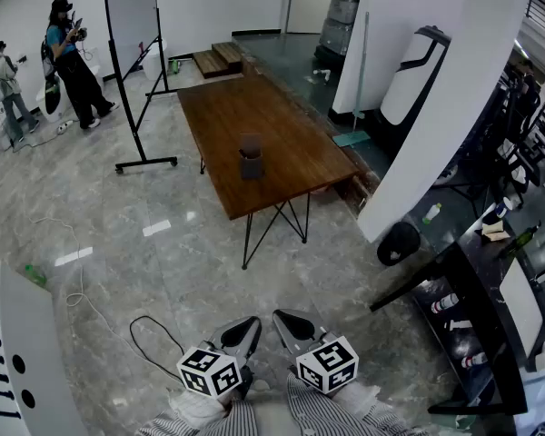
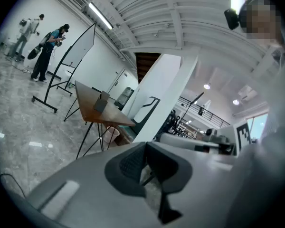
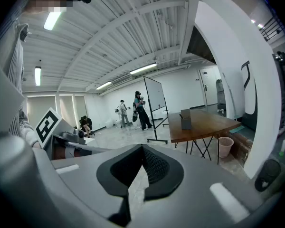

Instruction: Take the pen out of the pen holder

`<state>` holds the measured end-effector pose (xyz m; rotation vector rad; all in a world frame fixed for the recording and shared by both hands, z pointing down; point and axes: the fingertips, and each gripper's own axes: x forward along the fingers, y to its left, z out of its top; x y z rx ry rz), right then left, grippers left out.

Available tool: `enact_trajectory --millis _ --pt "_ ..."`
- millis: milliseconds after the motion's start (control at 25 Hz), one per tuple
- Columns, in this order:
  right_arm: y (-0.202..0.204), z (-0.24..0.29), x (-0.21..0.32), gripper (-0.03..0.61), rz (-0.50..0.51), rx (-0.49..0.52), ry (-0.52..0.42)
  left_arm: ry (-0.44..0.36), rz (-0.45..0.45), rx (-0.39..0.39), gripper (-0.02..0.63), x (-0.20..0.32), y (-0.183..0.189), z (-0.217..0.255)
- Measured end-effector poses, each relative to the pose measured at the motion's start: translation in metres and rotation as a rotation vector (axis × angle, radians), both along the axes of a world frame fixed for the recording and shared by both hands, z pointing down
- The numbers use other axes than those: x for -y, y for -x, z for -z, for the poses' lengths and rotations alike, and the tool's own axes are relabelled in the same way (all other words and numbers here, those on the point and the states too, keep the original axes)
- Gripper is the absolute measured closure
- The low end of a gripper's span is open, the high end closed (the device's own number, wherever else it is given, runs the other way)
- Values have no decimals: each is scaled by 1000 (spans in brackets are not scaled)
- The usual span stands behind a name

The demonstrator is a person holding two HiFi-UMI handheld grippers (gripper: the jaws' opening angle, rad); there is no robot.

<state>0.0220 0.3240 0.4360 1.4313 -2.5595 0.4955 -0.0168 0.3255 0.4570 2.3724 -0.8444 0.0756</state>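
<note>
Hanging well apart from the far pen holder (image 1: 251, 159), left gripper (image 1: 252, 327) and right gripper (image 1: 283, 323) both have jaws together, empty; arriving like that could topple it.

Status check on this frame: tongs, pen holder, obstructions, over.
Left tongs shut, empty; right tongs shut, empty. Dark boxy pen holder on brown wooden table, far ahead, untouched. Black cable lies between.

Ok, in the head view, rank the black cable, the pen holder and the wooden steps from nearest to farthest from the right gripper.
1. The black cable, on the floor left of the right gripper.
2. The pen holder, on the table ahead.
3. The wooden steps, past the table's far end.
</note>
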Motion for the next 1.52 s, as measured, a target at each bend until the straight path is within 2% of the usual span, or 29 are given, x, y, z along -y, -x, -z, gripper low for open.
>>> enact_trajectory --millis 480,720,880,1120,1360,1520 --pt "-4 -29 68 578 8 3 45 38 5 -19 606 75 -8 -20" --pt "-8 -31 156 578 -24 9 52 41 -16 -39 606 164 -9 -20" --pt "-7 -17 226 578 -60 13 45 53 -34 -72 606 235 -5 -5" --pt "-6 -6 335 578 -109 8 36 28 -58 -74 606 340 5 15" --pt "-15 -10 386 578 -147 2 55 40 -82 -45 606 388 3 7" --pt "-18 -20 403 578 -139 -2 87 85 -75 -50 606 408 -2 -5"
